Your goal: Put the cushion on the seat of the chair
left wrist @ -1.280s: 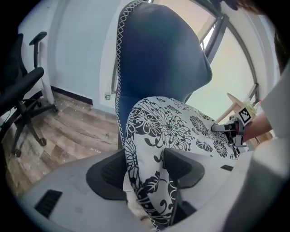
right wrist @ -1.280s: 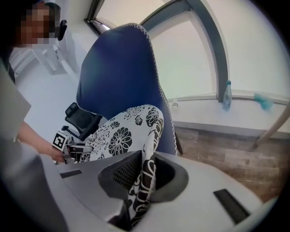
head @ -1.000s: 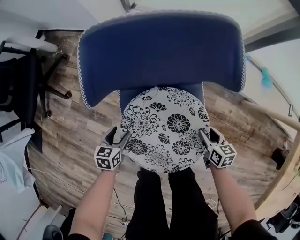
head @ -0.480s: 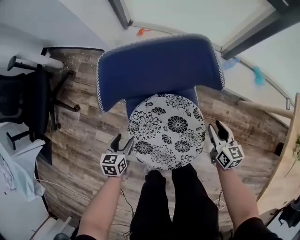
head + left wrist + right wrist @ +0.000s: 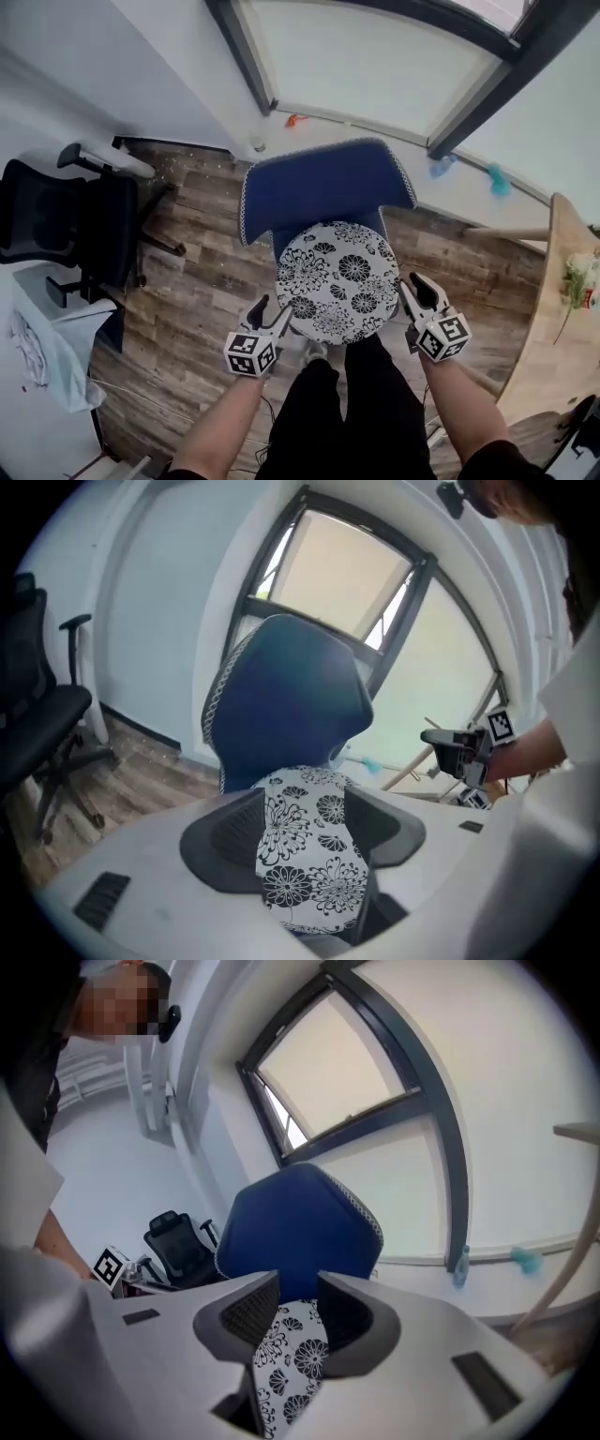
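While the head view has the flowered cushion [image 5: 342, 281] flat on the seat of the chair [image 5: 323, 187], left gripper [image 5: 270, 311] at its 7 o'clock and right gripper [image 5: 412, 289] at 4 o'clock, the left gripper view shows jaws wide apart and empty, and the right gripper view shows jaws that have just been closing partway, also empty.

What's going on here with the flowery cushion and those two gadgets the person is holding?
A person holds a two-jaw gripper in each hand. The round flowered cushion lies on the seat of the blue chair, so the job looks done. The left gripper and the right gripper hover at either side of the cushion's near edge, jaws open and gripping nothing. The right one's jaws have just been closing a little, with nothing pressed between them.
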`<state>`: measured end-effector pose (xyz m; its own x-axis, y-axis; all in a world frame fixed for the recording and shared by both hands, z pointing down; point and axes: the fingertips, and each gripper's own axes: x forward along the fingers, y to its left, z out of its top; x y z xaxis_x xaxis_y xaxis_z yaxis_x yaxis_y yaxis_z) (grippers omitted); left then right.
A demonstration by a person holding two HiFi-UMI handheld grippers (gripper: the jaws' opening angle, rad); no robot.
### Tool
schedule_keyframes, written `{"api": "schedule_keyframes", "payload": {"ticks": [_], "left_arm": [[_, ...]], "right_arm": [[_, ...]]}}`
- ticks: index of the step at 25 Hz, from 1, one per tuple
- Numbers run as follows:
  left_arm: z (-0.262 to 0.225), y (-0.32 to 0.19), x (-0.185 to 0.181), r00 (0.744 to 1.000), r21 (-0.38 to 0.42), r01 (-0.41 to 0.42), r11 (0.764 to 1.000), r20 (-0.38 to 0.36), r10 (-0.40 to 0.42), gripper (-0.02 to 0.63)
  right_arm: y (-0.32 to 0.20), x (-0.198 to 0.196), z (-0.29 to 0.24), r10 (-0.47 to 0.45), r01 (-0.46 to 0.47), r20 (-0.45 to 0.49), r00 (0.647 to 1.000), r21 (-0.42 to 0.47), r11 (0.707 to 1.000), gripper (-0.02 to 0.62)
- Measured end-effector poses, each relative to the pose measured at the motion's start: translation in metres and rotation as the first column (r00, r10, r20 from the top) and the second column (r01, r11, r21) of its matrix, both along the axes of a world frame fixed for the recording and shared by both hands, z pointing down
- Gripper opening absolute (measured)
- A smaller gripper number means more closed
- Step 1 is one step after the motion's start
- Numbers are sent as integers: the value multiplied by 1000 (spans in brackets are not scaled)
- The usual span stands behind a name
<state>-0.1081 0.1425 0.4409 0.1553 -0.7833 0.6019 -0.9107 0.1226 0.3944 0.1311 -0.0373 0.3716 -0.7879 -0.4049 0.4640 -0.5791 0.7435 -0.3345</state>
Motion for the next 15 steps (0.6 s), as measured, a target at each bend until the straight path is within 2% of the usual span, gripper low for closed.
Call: {"api": "schedule_keyframes", "payload": {"ticks": [4, 6, 8, 12, 15], "left_arm": [[-49, -10, 13, 994, 60, -78, 995, 80, 73, 248], [-73, -11, 11, 988, 69, -91, 993, 132, 82, 216], [-101, -15, 9, 984, 112, -92, 990, 164, 73, 197], [-154, -28, 4, 981, 218, -86, 972, 189, 44, 190], [-188, -35, 5, 982, 251, -74, 965, 185, 27, 175]], "right_arm": [[5, -6, -51, -7, 5, 35, 999, 58, 998, 137], [8, -8, -75, -6, 3, 41, 999, 72, 997, 135], [9, -6, -97, 0, -4, 46, 999, 85, 996, 135], [4, 4, -135, 10, -18, 73, 997, 111, 994, 122], [6, 7, -167, -12, -3, 108, 994, 135, 991, 102]]}}
